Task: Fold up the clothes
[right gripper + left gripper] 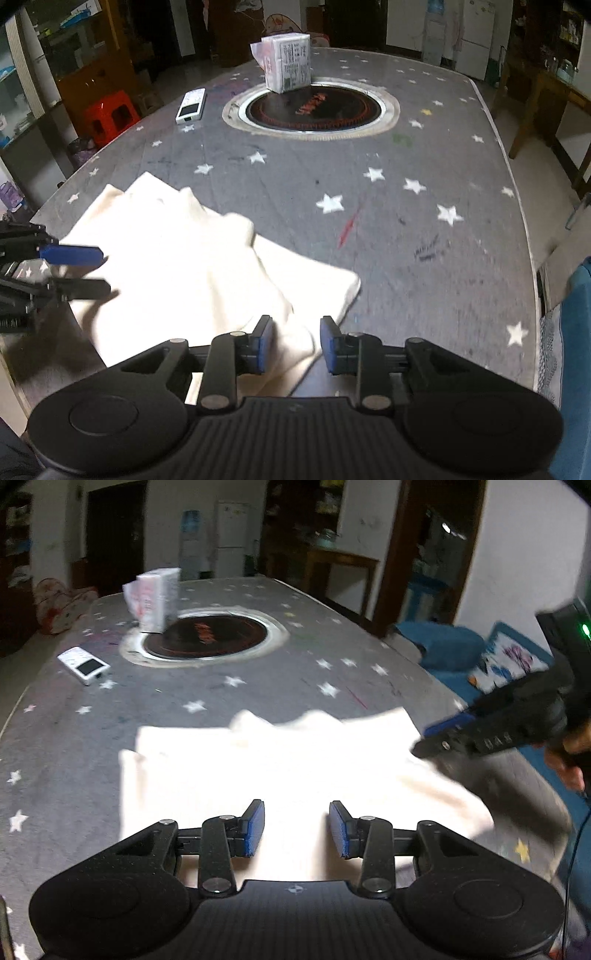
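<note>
A cream-white garment [280, 760] lies partly folded and rumpled on the near part of the grey star-patterned table [280, 679]; it also shows in the right wrist view [192, 266]. My left gripper [296, 829] is open and empty, hovering over the garment's near edge. My right gripper [296, 343] is open and empty above the garment's near right corner. The right gripper appears in the left wrist view [443, 738] at the garment's right edge. The left gripper appears in the right wrist view [99, 269] at the garment's left side, jaws apart.
A round black cooktop [312, 107] is set in the table's middle. A white tissue pack [286, 66] stands at its far rim. A white remote [190, 107] lies left of it. A red stool [109, 116] and blue seating [454, 646] flank the table.
</note>
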`<state>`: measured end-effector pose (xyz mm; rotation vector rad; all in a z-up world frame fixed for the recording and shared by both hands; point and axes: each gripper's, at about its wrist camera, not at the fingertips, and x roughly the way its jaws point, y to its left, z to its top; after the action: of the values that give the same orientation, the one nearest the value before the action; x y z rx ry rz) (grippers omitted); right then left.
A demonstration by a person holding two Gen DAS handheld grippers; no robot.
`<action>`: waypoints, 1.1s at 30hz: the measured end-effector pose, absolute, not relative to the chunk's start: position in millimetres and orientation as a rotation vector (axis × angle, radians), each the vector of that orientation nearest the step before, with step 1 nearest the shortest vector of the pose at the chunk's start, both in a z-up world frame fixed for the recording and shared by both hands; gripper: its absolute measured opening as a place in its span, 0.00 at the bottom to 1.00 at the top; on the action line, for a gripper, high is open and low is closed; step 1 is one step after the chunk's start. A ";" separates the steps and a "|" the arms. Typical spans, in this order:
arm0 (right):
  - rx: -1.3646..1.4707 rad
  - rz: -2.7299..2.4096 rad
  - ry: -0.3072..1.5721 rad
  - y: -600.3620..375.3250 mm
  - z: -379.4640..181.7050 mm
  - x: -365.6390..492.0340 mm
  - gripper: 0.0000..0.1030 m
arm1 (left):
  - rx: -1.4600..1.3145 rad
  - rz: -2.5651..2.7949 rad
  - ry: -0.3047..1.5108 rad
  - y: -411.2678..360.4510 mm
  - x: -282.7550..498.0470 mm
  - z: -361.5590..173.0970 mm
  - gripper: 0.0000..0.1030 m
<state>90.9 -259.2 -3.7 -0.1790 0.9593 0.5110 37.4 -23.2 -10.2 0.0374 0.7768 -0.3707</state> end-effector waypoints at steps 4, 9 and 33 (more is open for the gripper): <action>-0.173 0.508 0.934 -260.7 -5.7 85.7 0.27 | 0.043 -0.365 0.784 -28.6 34.9 -13.0 0.44; -0.201 0.526 0.914 -253.9 -6.1 82.8 0.27 | 0.041 -0.351 0.795 -27.6 37.5 -10.0 0.45; -0.223 0.503 0.841 -255.7 11.8 69.4 0.07 | 0.029 -0.346 0.821 -26.1 40.5 -18.8 0.54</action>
<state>69.4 -255.7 11.8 -0.2231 0.8410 0.5030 40.5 -26.1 -18.8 0.0295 0.8210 -0.3459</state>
